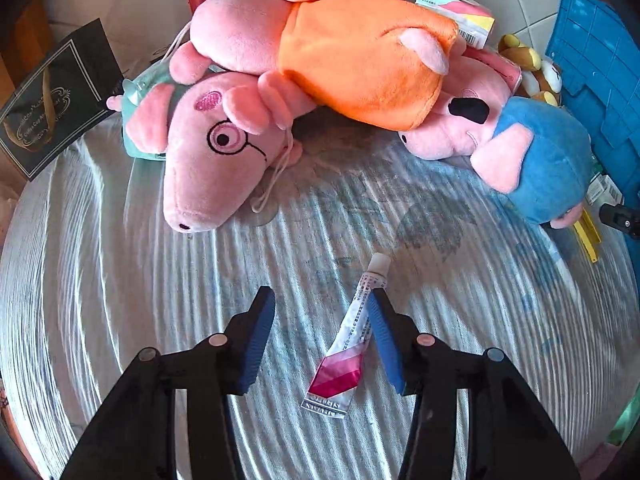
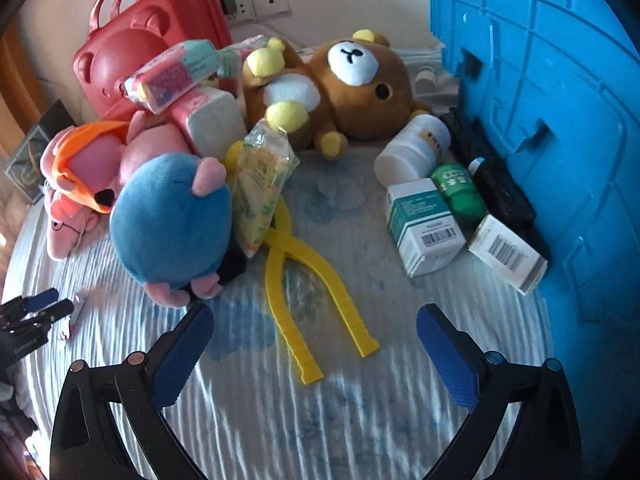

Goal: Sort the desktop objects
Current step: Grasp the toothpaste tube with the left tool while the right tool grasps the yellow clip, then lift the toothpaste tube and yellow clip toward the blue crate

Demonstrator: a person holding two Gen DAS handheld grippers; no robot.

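The ribbed pale blue-white cloth covering the worktop carries everything, and the tall blue ribbed plastic crate standing along its right edge looks like one place sorted things could go. Along the far edge lies a heap of soft toys: the pink plush pig in an orange dress, the pink plush pig with round glasses and the pink plush pig in a blue body, with a brown plush bear behind. Nearer the middle lie long yellow plastic tongs, and by the crate stand small white-and-green medicine boxes. The step in hand looks like picking up the small white ointment tube with a pink crimped end, which lies near the front edge. The left gripper has its fingers part closed astride the tube, the right-hand pad touching it, the other clear: not yet a pinch. Next, closing fully and lifting seems called for. The right gripper hovers with fingers spread wide, empty, over the tongs' handles.
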